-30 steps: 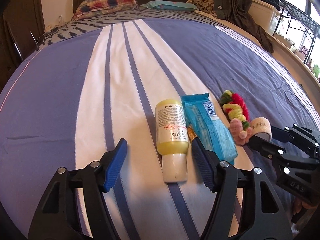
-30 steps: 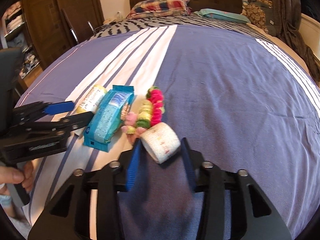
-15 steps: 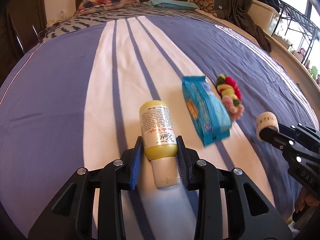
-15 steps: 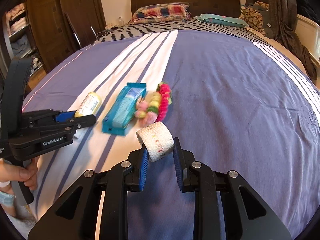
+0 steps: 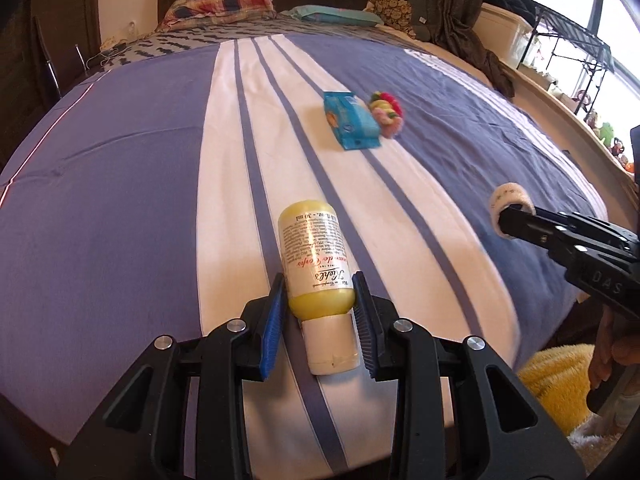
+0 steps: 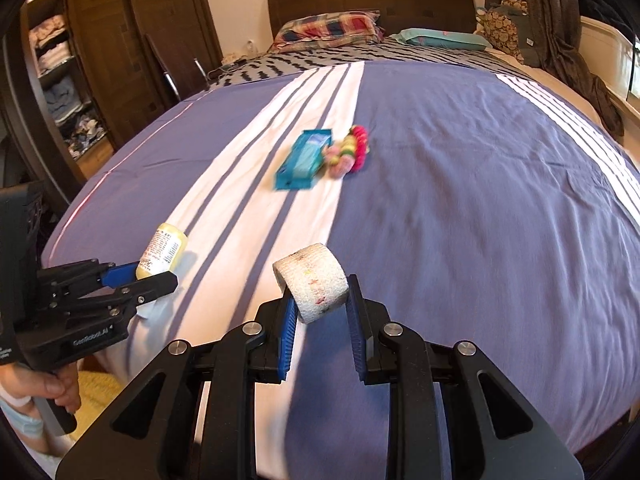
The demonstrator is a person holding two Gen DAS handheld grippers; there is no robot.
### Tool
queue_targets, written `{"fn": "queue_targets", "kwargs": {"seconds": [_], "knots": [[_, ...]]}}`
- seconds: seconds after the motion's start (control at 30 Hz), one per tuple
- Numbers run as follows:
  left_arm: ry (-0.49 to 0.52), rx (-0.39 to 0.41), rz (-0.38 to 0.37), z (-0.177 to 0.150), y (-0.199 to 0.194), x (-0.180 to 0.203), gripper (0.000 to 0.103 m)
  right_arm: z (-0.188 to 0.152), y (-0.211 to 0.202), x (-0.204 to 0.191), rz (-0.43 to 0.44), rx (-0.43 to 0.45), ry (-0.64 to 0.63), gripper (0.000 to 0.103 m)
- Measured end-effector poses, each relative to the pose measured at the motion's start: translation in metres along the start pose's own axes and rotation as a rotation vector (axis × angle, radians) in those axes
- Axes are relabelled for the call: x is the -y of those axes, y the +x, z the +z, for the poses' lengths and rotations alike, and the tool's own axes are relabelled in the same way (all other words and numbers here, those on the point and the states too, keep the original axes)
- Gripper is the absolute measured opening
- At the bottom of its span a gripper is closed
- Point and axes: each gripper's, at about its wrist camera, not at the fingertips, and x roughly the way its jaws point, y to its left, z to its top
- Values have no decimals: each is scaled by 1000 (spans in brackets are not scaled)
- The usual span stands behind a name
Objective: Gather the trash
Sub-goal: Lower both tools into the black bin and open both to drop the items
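the left hand-held gripper [image 5: 320, 312] is clenched on a yellow lotion bottle [image 5: 314, 264], its blue pads [image 5: 272, 332] pressing both sides of the bottle just above the white cap; the bottle is held over the near edge of the bed [image 5: 120, 184], on the white striped band, with its long axis running along the fingers, cap toward the camera and rounded base pointing toward the headboard [image 6: 368, 4]. the right hand-held gripper [image 6: 322, 312] is grasping a white bandage roll [image 6: 312, 280] between its pads, the roll's axis lying along the fingers with its open end facing forward and left; it is held above the near edge of the bed, to the right of the bottle and well apart from it. toward the middle of the bed a blue wipes packet [image 5: 350, 125] lies flat, its long axis running from the near edge toward the headboard, and a colourful knitted toy [image 5: 387, 114] lies touching its right side. the bedspread around these two is open on all sides. pillows [image 6: 332, 26] sit at the head edge. a dark wardrobe [image 6: 100, 60] stands off the left edge, a wire rack [image 5: 572, 52] and draped dark cloth [image 5: 464, 20] off the right edge. a yellow fluffy fabric [image 5: 556, 384] shows below the near right corner.
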Motion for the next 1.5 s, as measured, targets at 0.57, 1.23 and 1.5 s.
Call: {"fn": "queue_targets", "kwargs": {"seconds": [0.57,1.23,1.5], "knots": [[19,69,-77,-108,-78,42,31,-106,-68,-31,47,17,19,25],[-14,-224,-111,-212,16,41,30,-207,4,-30,16,-250,83,24],[-38,-351,-178,-225,55,38,30,-228,39,-26,10,-378,105,25]]}}
